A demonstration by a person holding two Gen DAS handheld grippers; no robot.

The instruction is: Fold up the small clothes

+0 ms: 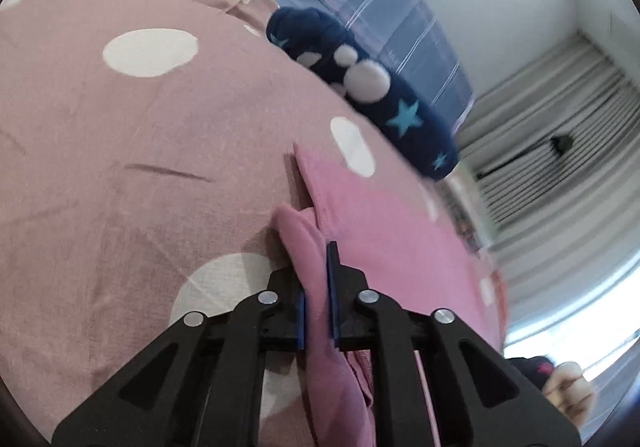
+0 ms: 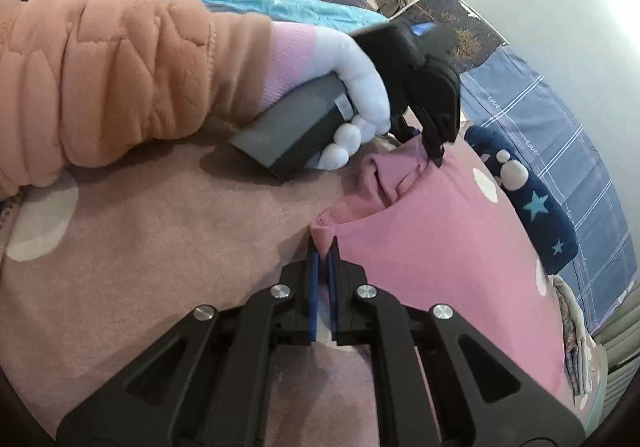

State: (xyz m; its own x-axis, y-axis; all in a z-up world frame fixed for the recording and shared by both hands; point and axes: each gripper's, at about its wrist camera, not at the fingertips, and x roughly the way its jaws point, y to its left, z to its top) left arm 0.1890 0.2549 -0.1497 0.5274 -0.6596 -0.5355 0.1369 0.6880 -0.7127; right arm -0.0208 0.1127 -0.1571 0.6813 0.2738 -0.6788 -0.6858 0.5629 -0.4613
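Pink garment (image 2: 440,247) edges clamped in left hand-held gripper (image 1: 318,267) and right hand-held gripper (image 2: 324,251) (bedspread (image 1: 140,167) beneath).

Pink garment (image 1: 384,239) btm cut off by frame.

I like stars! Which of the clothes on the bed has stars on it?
The dark blue garment by the bed's edge has light blue stars. The pink garment, pinched by both claws, is plain.
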